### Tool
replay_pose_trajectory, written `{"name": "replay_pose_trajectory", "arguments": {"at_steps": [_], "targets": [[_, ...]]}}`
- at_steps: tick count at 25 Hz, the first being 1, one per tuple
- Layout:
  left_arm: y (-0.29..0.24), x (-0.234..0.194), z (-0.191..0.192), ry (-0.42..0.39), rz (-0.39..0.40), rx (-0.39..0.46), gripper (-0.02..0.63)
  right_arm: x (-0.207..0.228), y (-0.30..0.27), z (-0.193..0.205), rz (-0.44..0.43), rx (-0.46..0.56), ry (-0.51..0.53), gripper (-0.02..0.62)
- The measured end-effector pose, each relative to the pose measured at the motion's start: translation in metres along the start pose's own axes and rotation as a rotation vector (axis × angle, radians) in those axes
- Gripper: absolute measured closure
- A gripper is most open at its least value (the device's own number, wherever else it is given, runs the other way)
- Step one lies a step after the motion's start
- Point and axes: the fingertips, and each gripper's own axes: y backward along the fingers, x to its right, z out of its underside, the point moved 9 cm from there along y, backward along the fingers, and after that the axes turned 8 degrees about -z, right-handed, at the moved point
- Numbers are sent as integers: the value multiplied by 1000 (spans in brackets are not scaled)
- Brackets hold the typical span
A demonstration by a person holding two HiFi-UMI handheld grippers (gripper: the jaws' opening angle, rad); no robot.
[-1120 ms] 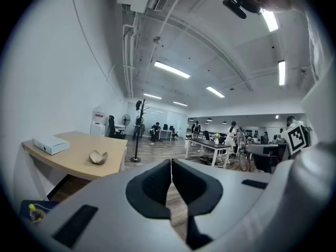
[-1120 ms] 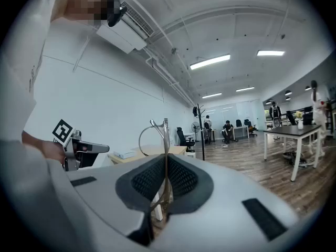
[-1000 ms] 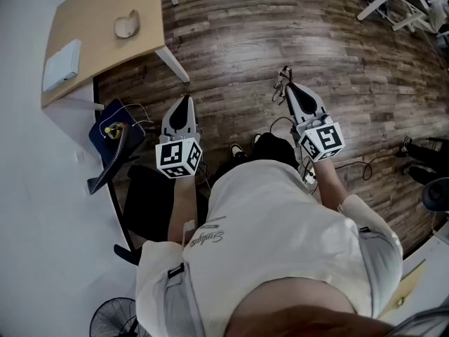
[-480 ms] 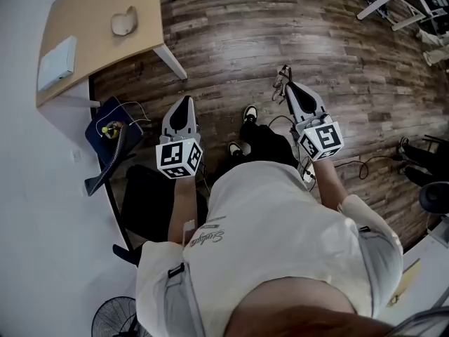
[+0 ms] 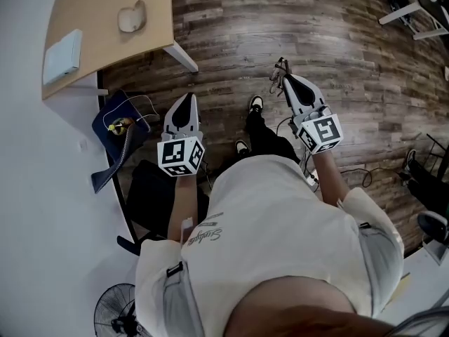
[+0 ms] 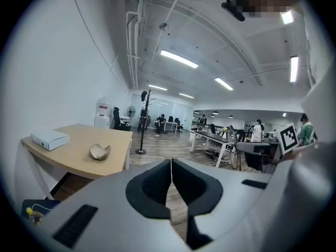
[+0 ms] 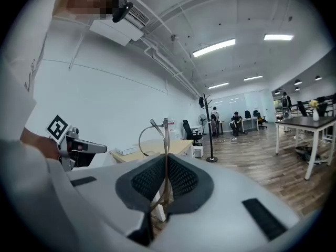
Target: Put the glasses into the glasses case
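The glasses case (image 5: 132,17) is beige, lies open on the light wooden table (image 5: 105,5) at the upper left, and shows small in the left gripper view (image 6: 100,151). Thin wire-framed glasses (image 5: 280,69) stick out past my right gripper (image 5: 283,79), which is shut on them above the wooden floor. In the right gripper view the glasses (image 7: 163,133) stand upright between the pads of the right gripper (image 7: 166,161). My left gripper (image 5: 185,99) is shut with nothing in it, short of the table's near corner, jaws together (image 6: 171,164).
A white box (image 5: 62,56) lies on the table beside the case. A blue bag (image 5: 116,121) with cables and a black chair (image 5: 151,199) sit beside the table, a fan (image 5: 116,316) behind. A coat stand (image 6: 142,122) and office desks (image 6: 220,140) stand farther off.
The person has stepped forward, one foot now ahead between the grippers. The table and case sit slightly higher in the head view. Both grippers keep their hold and pose.
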Motion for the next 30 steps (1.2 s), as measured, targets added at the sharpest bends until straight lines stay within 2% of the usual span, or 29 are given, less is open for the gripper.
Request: {"name": "replay_pose_trajectory", "arguments": {"at_steps": [4,10,14,17,23,28,30], "targets": [[-48,1,-14,-3,10,-17,589,37,-31,-5,-6,22,1,588],[-127,15,-55,-36,45,14,589,102,-64,-3,-5,44,-21,588],[-159,13,-77,16,10,14,590,138,-86,-11,-22,56,-36,588],[-172,8,-88,16,-30,16,589,158,-104,-19,-54,49,-16,588],[-195,9,-89,33,-74,-16,589,186,-125,-19,-82,29,-28,588],[-215,-3,-89,-43,-83,-36,589,193,-147,-15,-84,8,-46,588],[-227,-9,-89,-41,-86,-36,589,196,-156,-16,-82,7,-47,586]]}}
